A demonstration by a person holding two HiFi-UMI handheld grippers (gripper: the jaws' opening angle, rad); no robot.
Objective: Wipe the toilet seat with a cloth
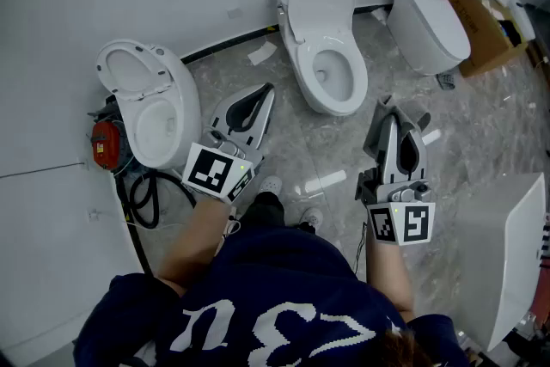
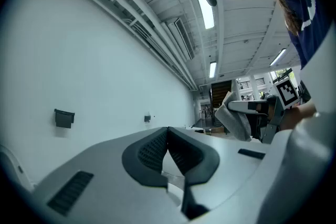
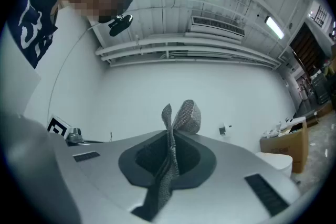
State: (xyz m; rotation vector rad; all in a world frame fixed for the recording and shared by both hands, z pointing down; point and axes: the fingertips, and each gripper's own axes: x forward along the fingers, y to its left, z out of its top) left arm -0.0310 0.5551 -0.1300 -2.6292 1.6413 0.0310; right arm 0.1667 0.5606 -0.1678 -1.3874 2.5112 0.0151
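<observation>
Both arms reach forward from the bottom of the head view. The left arm (image 1: 193,236) goes up toward the middle left. The left gripper (image 1: 267,88) points up and a bit to the right. Its jaws are closed tip to tip, with nothing between them. The right arm (image 1: 391,271) is at the lower right. The right gripper (image 1: 388,107) points almost straight up the frame. Its jaws are pressed together on a grey cloth (image 3: 181,118), which sticks out past the tips. The two grippers are well apart.
</observation>
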